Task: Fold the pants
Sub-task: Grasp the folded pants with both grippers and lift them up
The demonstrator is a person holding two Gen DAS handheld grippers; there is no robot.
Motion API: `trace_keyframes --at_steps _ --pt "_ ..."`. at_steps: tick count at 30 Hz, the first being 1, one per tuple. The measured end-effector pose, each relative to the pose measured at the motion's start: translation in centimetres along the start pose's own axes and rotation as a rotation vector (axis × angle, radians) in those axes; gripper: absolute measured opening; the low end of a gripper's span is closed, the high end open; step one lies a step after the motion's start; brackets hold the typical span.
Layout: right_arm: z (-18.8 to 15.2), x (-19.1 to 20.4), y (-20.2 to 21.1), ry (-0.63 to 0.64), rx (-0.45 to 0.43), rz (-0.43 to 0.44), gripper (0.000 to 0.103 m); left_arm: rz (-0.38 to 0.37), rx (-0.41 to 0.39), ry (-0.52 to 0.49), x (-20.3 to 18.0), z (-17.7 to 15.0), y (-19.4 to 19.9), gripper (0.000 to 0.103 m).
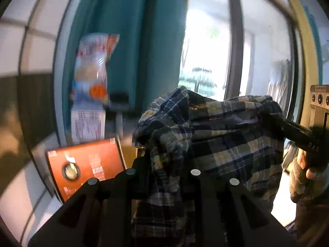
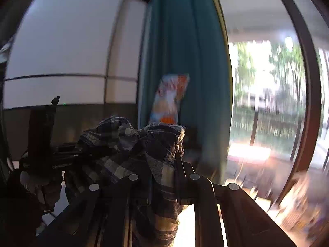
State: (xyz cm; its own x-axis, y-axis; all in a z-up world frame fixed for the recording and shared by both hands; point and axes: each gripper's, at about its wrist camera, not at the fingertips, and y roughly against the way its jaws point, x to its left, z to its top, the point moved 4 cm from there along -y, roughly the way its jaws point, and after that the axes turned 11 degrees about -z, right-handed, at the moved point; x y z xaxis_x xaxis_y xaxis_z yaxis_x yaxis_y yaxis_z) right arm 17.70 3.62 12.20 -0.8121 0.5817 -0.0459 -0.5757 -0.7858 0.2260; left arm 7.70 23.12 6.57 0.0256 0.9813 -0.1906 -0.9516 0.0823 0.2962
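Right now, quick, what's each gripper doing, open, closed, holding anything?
Left gripper: closed on the plaid pants.
Right gripper: closed on the same pants, other end.

Tan surface [image 1: 130,154], orange box [image 1: 86,164] beside

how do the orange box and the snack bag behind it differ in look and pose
The orange box is a solid, opaque orange with a round window, and it sits low and tilted. The snack bag is pale blue and white with orange patches, crinkly, and stands tall and upright against the teal curtain. Both carry printed labels, too blurred to read.
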Motion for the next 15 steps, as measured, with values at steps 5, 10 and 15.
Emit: trace_keyframes --at_steps 5,10,15 --pt "-8.8 -3.4 -9.5 -0.147 0.277 -0.027 0.016 0.029 0.284 0.05 4.7 -6.3 -10.4 0.017" --pt "-19.4 -7.2 -17.2 -0.297 0.576 -0.056 0.016 0.04 0.488 0.16 8.5 -13.4 -18.6 0.018" --pt "-22.5 -8.1 -19.9 -0.289 0.636 -0.068 0.016 0.064 0.502 0.176 10.0 -13.5 -21.0 0.023"
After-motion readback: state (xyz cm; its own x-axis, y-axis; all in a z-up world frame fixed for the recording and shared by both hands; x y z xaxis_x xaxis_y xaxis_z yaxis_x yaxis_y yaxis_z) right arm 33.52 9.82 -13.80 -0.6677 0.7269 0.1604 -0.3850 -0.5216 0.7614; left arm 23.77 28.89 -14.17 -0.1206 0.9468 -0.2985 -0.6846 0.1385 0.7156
